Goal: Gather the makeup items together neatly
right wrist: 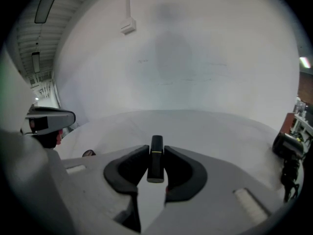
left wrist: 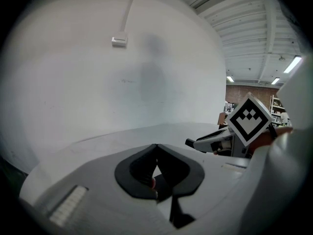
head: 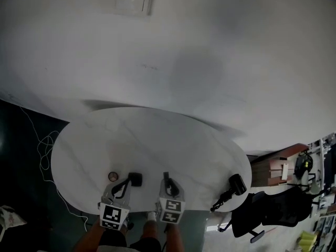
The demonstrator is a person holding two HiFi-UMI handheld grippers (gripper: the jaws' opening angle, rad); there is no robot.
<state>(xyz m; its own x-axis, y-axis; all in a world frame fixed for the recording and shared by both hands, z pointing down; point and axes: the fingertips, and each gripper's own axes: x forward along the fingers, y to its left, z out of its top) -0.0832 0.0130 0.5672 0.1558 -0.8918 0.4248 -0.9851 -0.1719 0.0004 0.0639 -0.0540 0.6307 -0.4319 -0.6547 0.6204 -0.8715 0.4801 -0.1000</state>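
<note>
Lying on the table (head: 157, 135): one round compact (head: 112, 176); right gripper (right wrist: 156, 151) clamps one tube (right wrist: 156, 168).

1. From 9 o'clock round through 12 to 2, the table (head: 157, 135) is bare, giving open room as far as the wall (head: 220, 46).
2. At 7 o'clock, a small round item (head: 112, 176) and a black square case (head: 135, 179) lie close together, with the left gripper (head: 129, 183) over them.
3. At 6 o'clock, the right gripper (head: 168, 187) occupies the near rim; a narrow bare strip separates the grippers.
4. At 4 o'clock, a black handled device (head: 233, 188) lies on the rim, with a black chair (head: 268, 211) beyond it.
</note>
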